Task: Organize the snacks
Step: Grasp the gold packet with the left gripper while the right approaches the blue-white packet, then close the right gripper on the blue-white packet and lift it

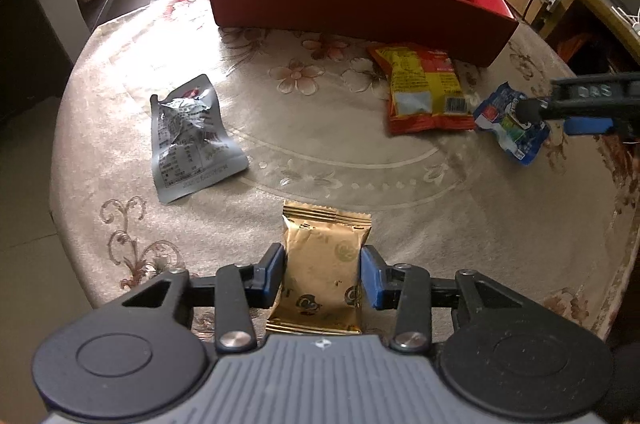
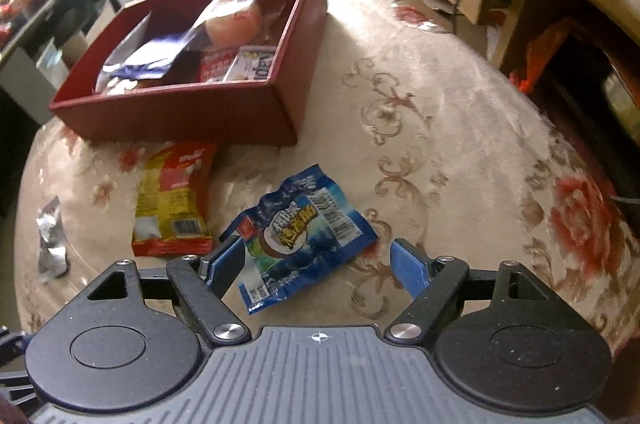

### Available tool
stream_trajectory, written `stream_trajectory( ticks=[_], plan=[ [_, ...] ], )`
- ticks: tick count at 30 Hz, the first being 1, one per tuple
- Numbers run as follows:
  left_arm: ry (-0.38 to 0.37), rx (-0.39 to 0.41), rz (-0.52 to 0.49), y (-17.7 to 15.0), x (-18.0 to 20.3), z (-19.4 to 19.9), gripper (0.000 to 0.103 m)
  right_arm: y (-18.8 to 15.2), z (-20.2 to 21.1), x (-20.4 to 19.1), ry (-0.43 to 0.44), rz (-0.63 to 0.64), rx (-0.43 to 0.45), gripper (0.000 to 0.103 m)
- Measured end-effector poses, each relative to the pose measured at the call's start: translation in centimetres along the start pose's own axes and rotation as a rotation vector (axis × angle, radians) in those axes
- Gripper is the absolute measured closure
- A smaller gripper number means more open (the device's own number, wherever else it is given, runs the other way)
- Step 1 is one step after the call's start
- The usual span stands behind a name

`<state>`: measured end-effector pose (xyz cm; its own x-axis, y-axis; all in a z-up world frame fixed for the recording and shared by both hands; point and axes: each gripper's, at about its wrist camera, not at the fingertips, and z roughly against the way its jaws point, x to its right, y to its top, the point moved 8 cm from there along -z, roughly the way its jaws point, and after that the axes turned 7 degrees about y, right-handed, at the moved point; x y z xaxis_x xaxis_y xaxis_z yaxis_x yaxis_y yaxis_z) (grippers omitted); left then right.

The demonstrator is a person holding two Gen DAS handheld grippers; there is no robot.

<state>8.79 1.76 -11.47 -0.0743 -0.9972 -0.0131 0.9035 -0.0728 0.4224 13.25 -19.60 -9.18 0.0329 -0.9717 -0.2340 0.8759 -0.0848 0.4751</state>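
So we've got the gold packet (image 1: 322,272) pinched across its middle by the left gripper (image 1: 322,274), both blue pads pressing its sides, down at the near edge of the round table (image 1: 500,224). It looks light and puffy, crinkly foil that'll probably slip or squash if we squeeze hard, so holding the body between the sealed ends seems right. Over on the right, the blue packet (image 2: 298,230) lies flat between the right gripper (image 2: 320,266) jaws, which stand wide with neither pad pressing it; that one's thin and floppy, so we'd grab it mid-body too. Both grippers tilt steeply down at the tabletop. Next to the blue one sits the red-yellow packet (image 2: 172,200), the silver packet (image 1: 192,140) is off left, and the red box (image 1: 360,4) with a few snacks inside waits at the far side.
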Motion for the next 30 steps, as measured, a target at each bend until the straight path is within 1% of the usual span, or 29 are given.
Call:
stream_trajectory(
  ticks=[3, 6, 9, 10, 11, 12, 13, 16, 18, 21, 25, 28, 30],
  plan=[
    [-0.016, -0.01, 0.009, 0.0, 0.0, -0.1, 0.061, 0.8, -1.0, -0.3, -0.002, 0.019, -0.009, 0.018],
    [-0.028, -0.025, 0.016, 0.0, 0.0, -0.4, 0.061, 1.2, -2.2, -0.9, -0.005, 0.066, -0.04, 0.017],
    [-0.028, -0.033, 0.017, 0.1, 0.1, -0.7, 0.061, 1.6, -3.4, -1.4, -0.022, 0.094, -0.04, 0.016],
    [-0.029, -0.032, 0.015, 0.1, 0.2, -0.6, 0.061, 1.8, -3.8, -1.5, -0.019, 0.111, -0.041, 0.014],
    [-0.03, -0.031, 0.014, 0.2, 0.2, -0.6, 0.061, 1.9, -4.2, -1.8, -0.019, 0.129, -0.044, 0.008],
    [-0.03, -0.031, 0.015, 0.2, 0.2, -0.6, 0.061, 1.9, -4.4, -2.0, -0.014, 0.144, -0.048, 0.007],
    [-0.031, -0.032, 0.015, 0.2, 0.2, -0.6, 0.061, 1.8, -4.5, -2.3, -0.021, 0.157, -0.05, 0.007],
    [-0.035, -0.035, 0.019, 0.2, 0.2, -0.6, 0.061, 1.0, -4.2, -3.0, -0.041, 0.203, -0.076, 0.016],
    [-0.037, -0.037, 0.022, 0.2, 0.2, -0.6, 0.061, -0.1, -3.3, -3.5, -0.024, 0.212, -0.09, 0.025],
    [-0.038, -0.038, 0.02, 0.1, 0.2, -0.6, 0.061, -2.6, -1.6, -3.8, 0.023, 0.227, -0.131, 0.032],
    [-0.035, -0.036, 0.016, 0.0, 0.2, -0.6, 0.061, -4.8, 0.0, -3.8, 0.034, 0.261, -0.156, 0.035],
    [-0.037, -0.039, 0.014, 0.0, 0.3, -0.6, 0.061, -5.6, 1.0, -2.9, 0.032, 0.233, -0.152, 0.036],
    [-0.035, -0.038, 0.012, 0.0, 0.3, -0.6, 0.06, -5.8, 1.1, -2.6, 0.05, 0.212, -0.169, 0.033]
  ],
)
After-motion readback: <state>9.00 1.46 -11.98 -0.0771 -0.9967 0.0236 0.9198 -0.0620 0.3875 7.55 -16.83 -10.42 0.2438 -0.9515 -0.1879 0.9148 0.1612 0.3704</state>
